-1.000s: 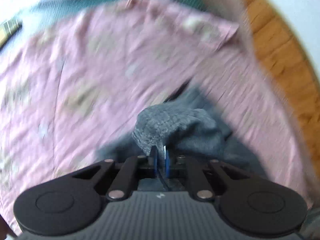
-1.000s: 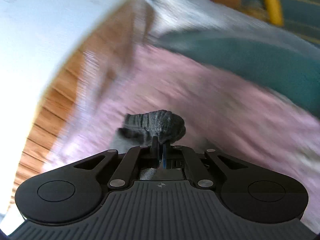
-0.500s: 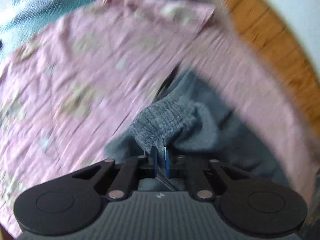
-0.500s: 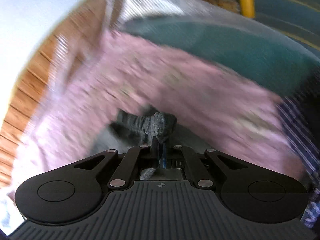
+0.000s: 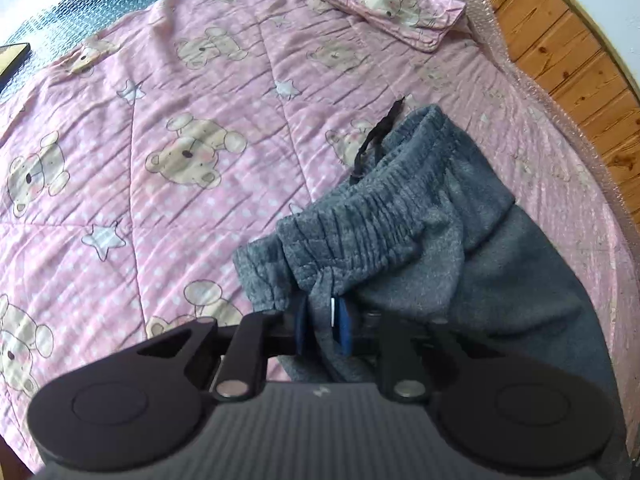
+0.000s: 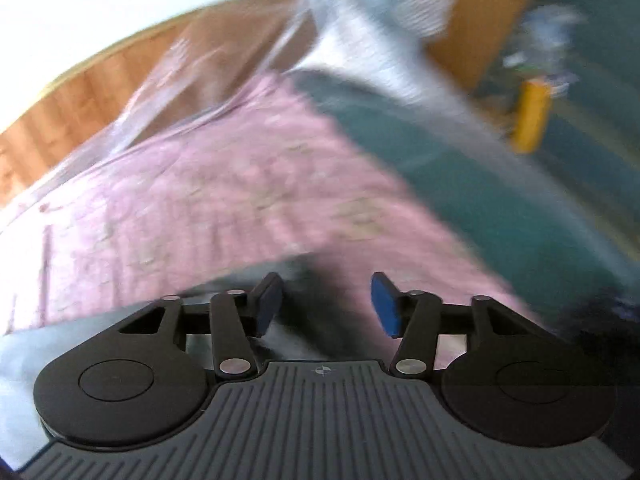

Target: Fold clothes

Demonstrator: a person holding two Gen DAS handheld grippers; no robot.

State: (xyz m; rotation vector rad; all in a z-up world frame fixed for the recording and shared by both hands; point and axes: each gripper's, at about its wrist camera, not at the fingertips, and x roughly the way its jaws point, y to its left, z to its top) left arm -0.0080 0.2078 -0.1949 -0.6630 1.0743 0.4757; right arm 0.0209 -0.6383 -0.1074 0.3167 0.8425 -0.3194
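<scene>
Grey sweatpants lie on a pink quilt printed with bears, elastic waistband toward the far side, a black drawstring trailing off it. My left gripper is shut on a fold of the grey fabric near the waistband. In the blurred right wrist view my right gripper is open, its blue pads wide apart with nothing between them; a dark grey patch of the sweatpants shows just below them.
A wooden wall and a crinkled plastic sheet border the quilt on the right. Teal bedding lies beyond the quilt, and a yellow object stands further off. A dark flat item sits at the far left.
My right gripper has opened and let go of the grey waistband it was holding. My left gripper stays shut on the sweatpants, which now lie spread on the quilt.
</scene>
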